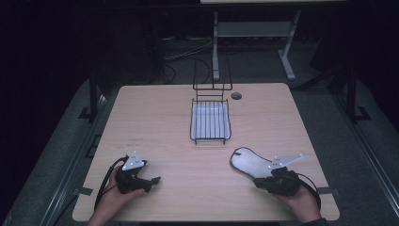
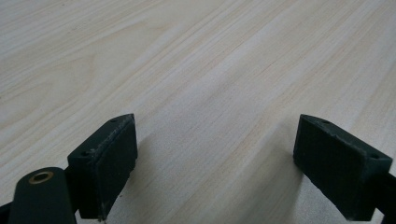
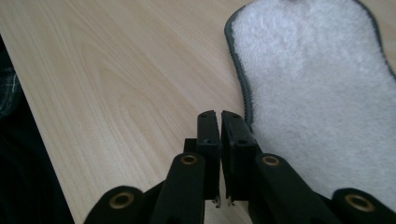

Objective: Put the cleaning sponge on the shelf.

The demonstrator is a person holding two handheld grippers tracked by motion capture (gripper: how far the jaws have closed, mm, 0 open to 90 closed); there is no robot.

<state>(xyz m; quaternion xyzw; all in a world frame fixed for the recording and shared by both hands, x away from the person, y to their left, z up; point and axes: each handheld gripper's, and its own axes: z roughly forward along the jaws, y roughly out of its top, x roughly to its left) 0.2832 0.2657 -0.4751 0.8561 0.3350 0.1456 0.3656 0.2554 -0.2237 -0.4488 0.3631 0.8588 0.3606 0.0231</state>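
A white fleecy insole [image 1: 248, 162] with a dark stitched rim lies flat on the wooden table [image 1: 155, 122] at the front right. My right gripper [image 1: 258, 182] rests at its near end, held by a hand. In the right gripper view its jaws [image 3: 219, 117] are pressed together with nothing between them, just left of the insole's [image 3: 317, 84] edge. At the front left my left gripper [image 1: 153, 181] is low over bare wood, its jaws [image 2: 215, 163] spread wide and empty.
A black wire basket [image 1: 192, 128] with a pale liner stands at the table's middle back, with a taller wire frame [image 1: 212, 87] rising behind it. A round cable hole [image 1: 236, 96] sits to its right. Desk legs and cables lie on the dark floor beyond.
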